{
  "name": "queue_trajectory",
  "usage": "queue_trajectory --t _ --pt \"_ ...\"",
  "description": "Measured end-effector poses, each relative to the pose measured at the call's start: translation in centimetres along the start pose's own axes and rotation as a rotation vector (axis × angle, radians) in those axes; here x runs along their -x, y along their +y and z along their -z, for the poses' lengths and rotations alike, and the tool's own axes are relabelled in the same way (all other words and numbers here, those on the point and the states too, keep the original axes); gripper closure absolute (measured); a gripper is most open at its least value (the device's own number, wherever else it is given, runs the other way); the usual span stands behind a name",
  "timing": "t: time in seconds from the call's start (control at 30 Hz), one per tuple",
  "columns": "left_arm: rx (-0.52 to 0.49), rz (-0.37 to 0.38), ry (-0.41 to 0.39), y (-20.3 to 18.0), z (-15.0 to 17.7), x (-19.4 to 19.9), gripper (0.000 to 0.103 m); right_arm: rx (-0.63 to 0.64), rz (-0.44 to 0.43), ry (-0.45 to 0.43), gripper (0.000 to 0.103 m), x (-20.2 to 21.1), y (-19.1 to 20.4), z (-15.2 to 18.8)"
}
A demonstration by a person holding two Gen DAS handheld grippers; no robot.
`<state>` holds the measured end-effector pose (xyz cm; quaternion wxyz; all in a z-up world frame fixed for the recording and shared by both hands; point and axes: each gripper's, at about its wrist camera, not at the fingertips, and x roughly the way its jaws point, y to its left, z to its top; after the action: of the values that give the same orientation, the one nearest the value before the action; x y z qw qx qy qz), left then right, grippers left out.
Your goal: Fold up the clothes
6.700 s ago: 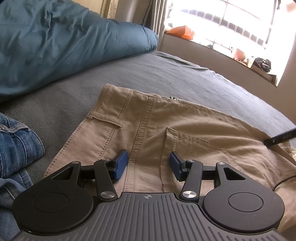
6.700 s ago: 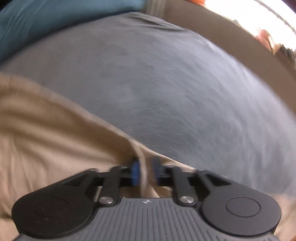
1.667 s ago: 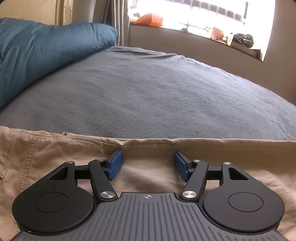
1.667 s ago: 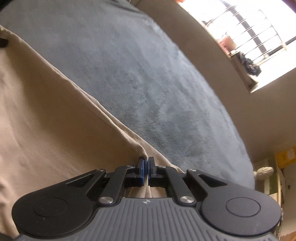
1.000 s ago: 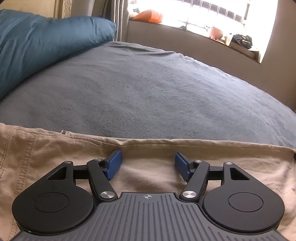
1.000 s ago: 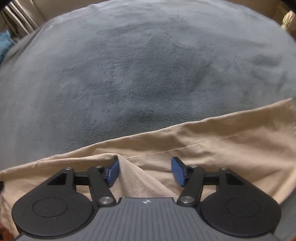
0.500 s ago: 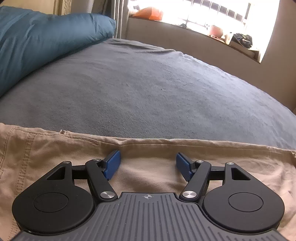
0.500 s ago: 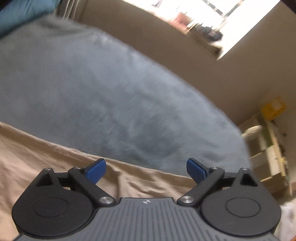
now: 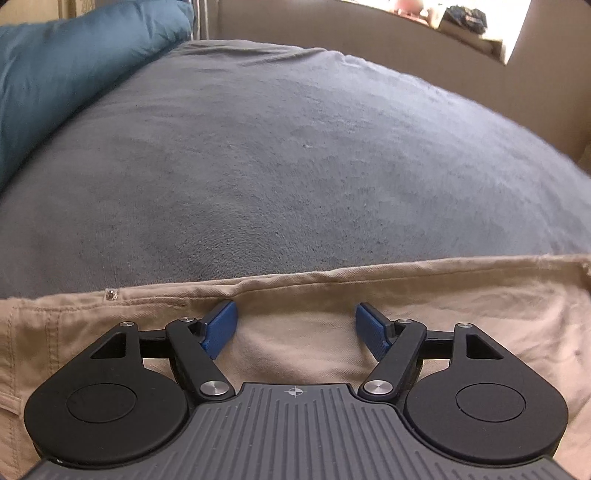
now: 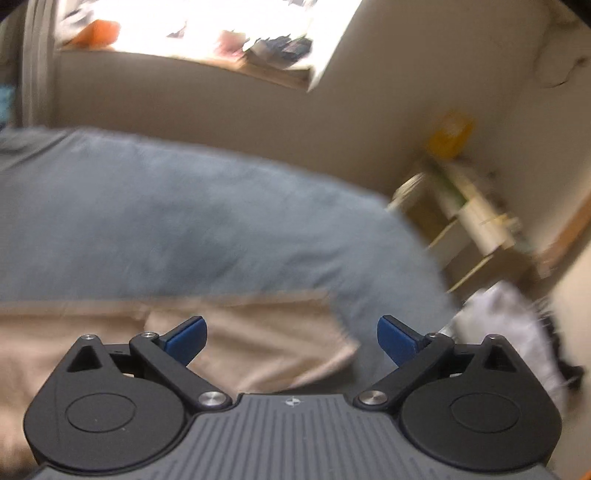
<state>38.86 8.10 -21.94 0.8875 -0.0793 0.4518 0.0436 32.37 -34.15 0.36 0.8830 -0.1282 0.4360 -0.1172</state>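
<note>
Trousers point(image 9: 317, 332) released, right gripper point(image 10: 291, 338) lifted, jaws spread

Beyond the folded tan trousers point(image 9: 332, 295), a wide stretch of bare grey blanket point(image 9: 295, 166) is left open for passage. It is bounded at far left by a teal duvet point(image 9: 74, 62) and behind by the beige wall point(image 9: 369, 33). At right, shelving point(image 10: 469, 218) and a white heap point(image 10: 506, 325) are seen blurred.

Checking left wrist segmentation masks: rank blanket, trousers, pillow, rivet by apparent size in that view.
1. blanket, fills most of the frame
2. trousers, though the gripper hides part
3. pillow, cut off by the frame edge
4. rivet, a tiny dot
</note>
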Motion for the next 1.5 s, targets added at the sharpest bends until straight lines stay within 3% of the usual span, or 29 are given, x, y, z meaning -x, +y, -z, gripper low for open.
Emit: queue_trajectory --t 0.2,0.33,0.43,0.53,0.63,0.7,0.87,0.93,1.03,1.13,1.2,1.3,1.37,1.43,1.5 --pt "-0.018 -0.054 0.007 -0.8 -0.2 -0.5 0.027 0.1 -0.262 0.092 0.01 -3.6 3.5 9.8" --pt "-0.021 -0.097 0.007 -1.2 -0.1 -0.7 0.027 0.212 -0.32 0.112 0.024 -6.8 6.8 15.9" --pt "-0.01 -0.128 0.044 -1.6 -0.7 -0.6 0.027 0.229 -0.361 0.082 0.032 -7.7 5.4 17.2" --pt "0.005 -0.153 0.104 -2.0 -1.3 -0.4 0.027 0.057 -0.373 -0.025 0.032 -8.7 -0.1 14.0" --pt "-0.005 -0.177 0.148 -2.8 -1.2 0.4 0.028 -0.118 -0.352 -0.09 0.033 -12.6 -5.8 10.2" --pt "-0.028 -0.2 0.164 -3.9 -0.8 1.2 0.028 -0.169 -0.361 -0.085 0.049 -16.3 -8.2 7.7" --pt "-0.171 -0.289 0.207 -8.0 0.7 1.5 0.028 -0.073 -0.487 -0.038 0.072 -23.3 -5.7 4.8" --pt "-0.243 -0.34 0.223 -9.7 1.5 1.4 0.028 -0.037 -0.521 0.015 0.073 -26.0 -3.9 4.6" --pt "-0.257 -0.396 0.237 -10.8 1.2 0.8 0.028 -0.027 -0.488 0.031 0.08 -29.8 -3.4 2.9" --pt "-0.183 -0.416 0.269 -10.4 0.5 0.4 0.028 -0.16 -0.357 0.003 0.081 -32.7 -6.4 -0.2" --pt "-0.153 -0.424 0.282 -10.3 0.3 0.4 0.028 -0.27 -0.312 0.038 0.081 -34.1 -9.1 -1.3" --pt "-0.116 -0.425 0.293 -10.0 0.0 0.5 0.028 -0.325 -0.384 0.044 0.077 -32.2 -11.5 -1.4" --pt "-0.077 -0.417 0.292 -9.7 0.0 0.6 0.028 -0.293 -0.519 0.063 0.076 -29.9 -11.2 -0.3" --pt "-0.059 -0.402 0.28 -9.4 0.3 0.8 0.028 -0.216 -0.614 0.137 0.075 -28.8 -9.3 1.4" --pt "-0.043 -0.385 0.265 -9.1 0.6 1.0 0.028 -0.187 -0.542 0.178 0.076 -29.8 -8.9 2.6"
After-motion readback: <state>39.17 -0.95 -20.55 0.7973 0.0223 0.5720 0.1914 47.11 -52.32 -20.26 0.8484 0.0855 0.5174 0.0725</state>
